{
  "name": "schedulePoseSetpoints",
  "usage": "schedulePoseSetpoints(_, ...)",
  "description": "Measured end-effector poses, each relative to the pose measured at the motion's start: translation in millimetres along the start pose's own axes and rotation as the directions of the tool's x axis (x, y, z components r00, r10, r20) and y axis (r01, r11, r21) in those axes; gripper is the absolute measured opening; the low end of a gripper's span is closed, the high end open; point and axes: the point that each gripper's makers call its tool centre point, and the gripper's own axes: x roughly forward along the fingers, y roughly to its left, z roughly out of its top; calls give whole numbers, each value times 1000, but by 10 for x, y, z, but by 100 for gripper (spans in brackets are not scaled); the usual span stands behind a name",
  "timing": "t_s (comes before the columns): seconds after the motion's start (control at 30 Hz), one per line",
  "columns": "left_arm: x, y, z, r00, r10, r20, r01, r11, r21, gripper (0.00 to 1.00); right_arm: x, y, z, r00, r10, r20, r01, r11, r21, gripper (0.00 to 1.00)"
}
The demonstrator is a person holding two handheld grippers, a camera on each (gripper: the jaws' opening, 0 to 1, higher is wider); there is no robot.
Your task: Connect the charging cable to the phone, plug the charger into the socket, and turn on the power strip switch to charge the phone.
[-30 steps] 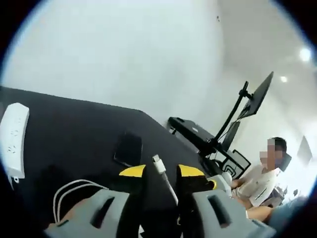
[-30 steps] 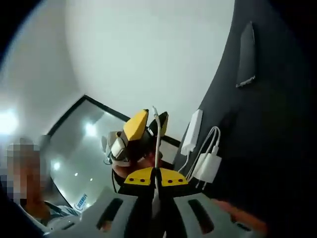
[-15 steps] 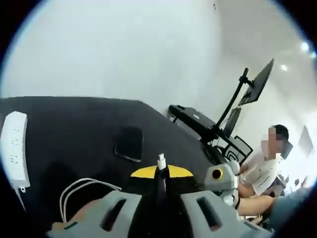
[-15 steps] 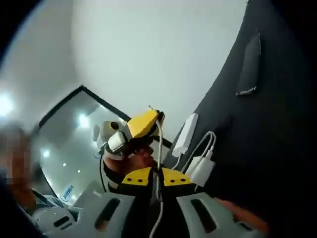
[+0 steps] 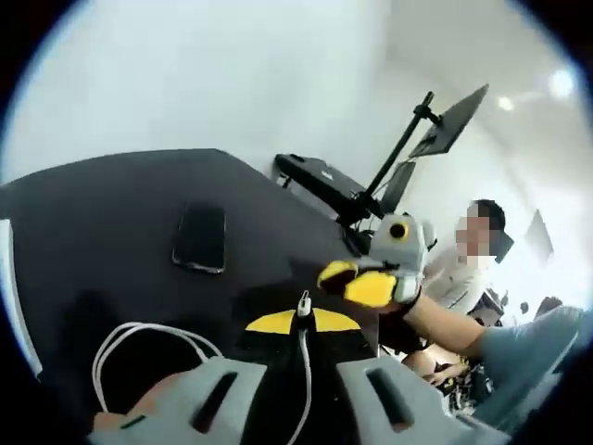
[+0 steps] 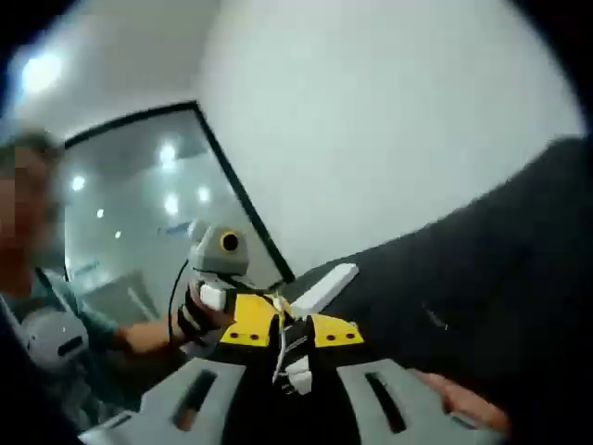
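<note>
My left gripper point(image 5: 298, 321) is shut on the white charging cable point(image 5: 306, 371) just behind its connector tip point(image 5: 302, 301), which sticks up between the yellow fingertips. The black phone point(image 5: 199, 236) lies flat on the black table point(image 5: 102, 213), beyond and to the left. More of the cable loops over the table at lower left point(image 5: 120, 338). My right gripper point(image 5: 357, 281) hovers just right of the connector with its jaws slightly apart and nothing in them. In the right gripper view, my right gripper point(image 6: 295, 332) faces the left gripper point(image 6: 264, 301), with the cable point(image 6: 283, 336) hanging in between.
The white power strip point(image 6: 324, 287) lies on the table behind the left gripper, and its edge point(image 5: 9, 297) shows at the far left. A monitor on an arm point(image 5: 445, 120) stands past the table's far corner. A seated person point(image 5: 463, 278) is to the right.
The left gripper went from open to shut on the cable near its connector. The right gripper let go of the cable and drew off to the right. Both views swung.
</note>
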Motion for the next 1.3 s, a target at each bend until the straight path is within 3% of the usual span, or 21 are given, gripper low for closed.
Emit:
schedulePoseSetpoints(0.1, 4, -70, 16, 1000, -13, 19, 12, 998, 57, 1, 97, 37, 73, 985, 77, -157, -105, 977, -184, 16)
schedulePoseSetpoints(0.13, 7, -90, 14, 1000, -11, 19, 10, 998, 69, 1, 120, 99, 50, 967, 121, -225, -165, 968, -191, 16)
schedulePoseSetpoints(0.23, -17, -100, 55, 999, -23, 28, 21, 995, 102, 1, 153, 175, 23, 930, 181, -320, -247, 952, -179, 12)
schedulePoseSetpoints(0.33, -46, -99, 71, 999, -32, 29, 29, 993, 118, 1, 182, 306, 40, 910, 239, -339, -300, 944, -140, 12)
schedulePoseSetpoints(0.4, -64, -113, 64, 999, -39, 33, 34, 991, 129, 1, 222, 369, -19, 914, 220, -342, -291, 941, -171, 11)
schedulePoseSetpoints(0.43, -72, -118, 56, 999, -40, 36, 35, 991, 130, 1, 211, 379, -81, 900, 224, -374, -306, 935, -178, 9)
schedulePoseSetpoints(0.53, -79, -142, 42, 998, -47, 40, 41, 989, 141, 1, 231, 377, -184, 887, 217, -407, -310, 934, -179, 7)
schedulePoseSetpoints(0.8, -59, -161, 15, 998, -55, 27, 50, 985, 165, 1, 234, 460, -286, 873, 245, -422, -328, 935, -137, 3)
schedulePoseSetpoints(0.87, -56, -152, 49, 998, -50, 48, 42, 985, 165, 1, 223, 331, -186, 882, 246, -402, -312, 944, -107, 3)
schedulePoseSetpoints(0.93, -63, -118, 145, 992, -17, 129, -6, 984, 180, 3, 233, 278, -103, 905, 234, -357, -281, 956, -87, 3)
schedulePoseSetpoints(0.97, -68, -67, 123, 990, 34, 140, -63, 977, 205, 8, 238, 249, -1, 926, 232, -297, -259, 964, -56, 3)
schedulePoseSetpoints(1.0, -59, -26, 97, 988, 69, 140, -101, 967, 235, 16, 241, 241, 42, 934, 231, -273, -251, 967, -40, 3)
schedulePoseSetpoints(1.03, -50, -8, 64, 985, 91, 143, -127, 955, 268, 28, 259, 144, 183, 963, 188, -191, -190, 982, 9, 2)
schedulePoseSetpoints(1.07, -39, -8, 29, 982, 109, 154, -149, 948, 282, 41, 252, 86, 262, 977, 164, -139, -161, 986, 35, 3)
schedulePoseSetpoints(1.1, -41, 14, -20, 973, 155, 172, -203, 928, 312, 46, 240, -29, 374, 991, 116, -71, -108, 988, 107, 3)
schedulePoseSetpoints(1.13, -57, 54, -10, 958, 199, 207, -257, 918, 304, 50, 221, -116, 391, 996, 73, -54, -63, 984, 167, 2)
schedulePoseSetpoints(1.17, -92, 129, 14, 924, 285, 255, -356, 882, 308, 52, 198, -224, 456, 999, 48, -12, -44, 976, 212, 2)
schedulePoseSetpoints(1.2, -126, 187, 103, 902, 316, 294, -407, 852, 330, 54, 185, -318, 438, 1000, -3, -13, 7, 965, 262, 2)
schedulePoseSetpoints(1.23, -159, 252, 173, 866, 364, 341, -468, 831, 300, 54, 178, -351, 444, 1000, -22, 9, 19, 957, 288, 2)
schedulePoseSetpoints(1.27, -177, 292, 192, 837, 418, 354, -527, 789, 315, 53, 177, -378, 392, 999, -47, -12, 49, 942, 333, 2)
schedulePoseSetpoints(1.3, -161, 272, 207, 825, 427, 370, -543, 781, 310, 52, 186, -423, 364, 997, -81, -11, 80, 931, 357, 2)
